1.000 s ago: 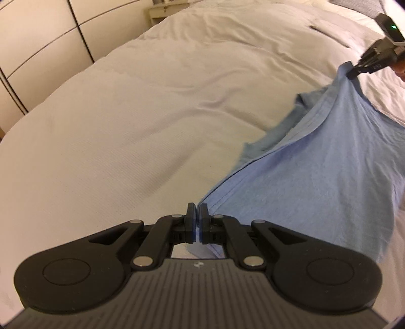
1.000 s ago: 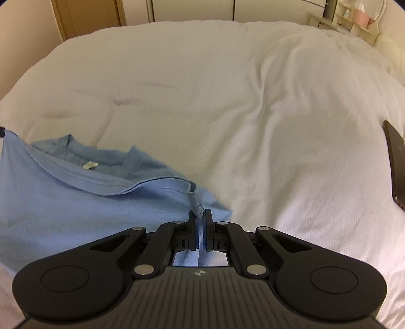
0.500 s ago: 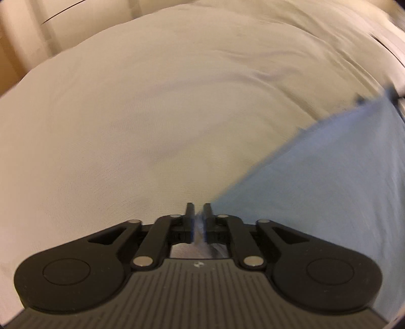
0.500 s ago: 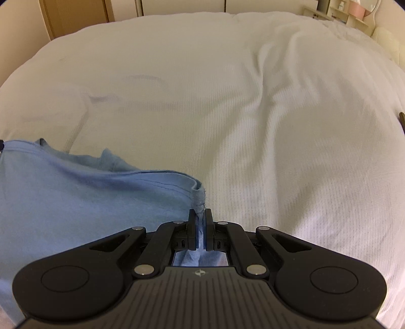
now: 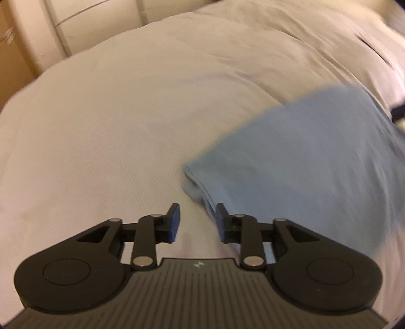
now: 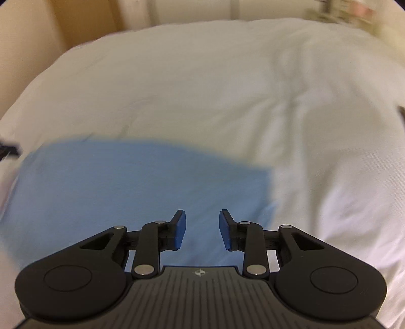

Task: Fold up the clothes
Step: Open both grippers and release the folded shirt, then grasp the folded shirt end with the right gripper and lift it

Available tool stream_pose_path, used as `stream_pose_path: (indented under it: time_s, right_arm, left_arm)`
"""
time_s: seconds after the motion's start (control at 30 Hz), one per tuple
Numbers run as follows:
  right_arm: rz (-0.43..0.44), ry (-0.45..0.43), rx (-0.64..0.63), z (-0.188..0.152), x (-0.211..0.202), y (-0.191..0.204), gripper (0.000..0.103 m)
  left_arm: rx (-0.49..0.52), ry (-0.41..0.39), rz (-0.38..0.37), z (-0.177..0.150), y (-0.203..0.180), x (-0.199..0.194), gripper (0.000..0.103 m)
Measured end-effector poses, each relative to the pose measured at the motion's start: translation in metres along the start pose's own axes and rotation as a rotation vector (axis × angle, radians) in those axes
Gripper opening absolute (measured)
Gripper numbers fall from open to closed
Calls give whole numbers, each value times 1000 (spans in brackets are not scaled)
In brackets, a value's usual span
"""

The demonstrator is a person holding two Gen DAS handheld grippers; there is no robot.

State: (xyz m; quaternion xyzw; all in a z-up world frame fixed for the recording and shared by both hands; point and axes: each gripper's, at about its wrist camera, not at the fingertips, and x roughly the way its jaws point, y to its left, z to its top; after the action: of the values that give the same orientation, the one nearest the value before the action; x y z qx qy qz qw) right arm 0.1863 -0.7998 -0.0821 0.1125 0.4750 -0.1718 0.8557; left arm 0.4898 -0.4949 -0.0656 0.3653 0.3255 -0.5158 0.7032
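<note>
A light blue T-shirt [image 5: 303, 162] lies folded on the white bed cover, its near corner just ahead of my left gripper [image 5: 197, 215]. That gripper is open, and its right finger touches or nearly touches the shirt's edge. In the right wrist view the same blue T-shirt [image 6: 126, 187] spreads flat and blurred under and ahead of my right gripper [image 6: 202, 222], which is open with nothing between its fingers. A dark bit of the left gripper [image 6: 8, 150] shows at the far left edge.
The white bed cover [image 5: 126, 114] fills both views, with soft wrinkles [image 6: 291, 101] to the right. Pale cabinet doors [image 5: 83, 22] and a wooden panel [image 6: 86, 17] stand beyond the bed's far edge.
Both grippers have opened and let go of the shirt. The shirt, held up stretched between them before, now lies flat and folded on the bed. Both views are blurred by motion.
</note>
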Motion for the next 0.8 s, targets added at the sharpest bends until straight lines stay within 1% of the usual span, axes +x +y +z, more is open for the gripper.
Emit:
stream_pose_path:
  time_s: [0.03,0.07,0.13,0.17,0.23,0.27,0.33,0.4,0.43,0.47,0.5,0.57,0.6,0.63,0.7,0.77,0.8]
  right_arm:
    - [11,11,-40,-10,-5,10,32]
    - [23,22,-80,-20,-10,21,32]
    - [46,44,-160,-40,-20,42,34]
    - [57,55,-200,-50,-26,52,35]
    - [77,77,-281,-70,-36,73,38]
    - [67,89,-322,-80,-39,77,38]
    - [46,111,-404,-101,-46,86,40]
    - [13,112,-499,-117,-51,97,40]
    - [-6,108,-548,-124,-52,102,41]
    - [-24,100,-598,-131,-52,107,41]
    - [-43,91,-648,-138,-51,112,43]
    - [-81,61,-754,-154,-51,117,46]
    - [-95,54,-774,-156,-49,116,46]
    - [-110,48,-794,-158,-48,116,46]
    - [-140,35,-834,-162,-44,114,46]
    - [-169,21,-874,-166,-41,113,41]
    - [-184,14,-894,-168,-39,113,26]
  left_arm:
    - [87,1,8,-10,-14,-12,39]
    - [170,3,19,-19,-28,-20,42]
    - [363,5,3,-41,-62,-38,46]
    - [444,4,-8,-51,-78,-44,47]
    - [536,2,-39,-65,-105,-46,47]
    - [570,1,-38,-71,-116,-45,47]
    - [637,-8,6,-76,-137,-34,47]
    - [692,-11,58,-80,-150,-18,44]
    - [719,-6,80,-83,-153,-10,38]
    - [745,-1,102,-86,-156,-2,35]
    - [750,1,120,-87,-156,2,31]
    - [750,3,152,-89,-153,7,18]
    - [750,5,169,-91,-152,9,8]
    - [749,6,185,-92,-151,11,4]
    - [725,0,194,-89,-147,11,3]
    - [737,-5,186,-89,-146,8,2]
    - [743,-8,182,-89,-146,5,1]
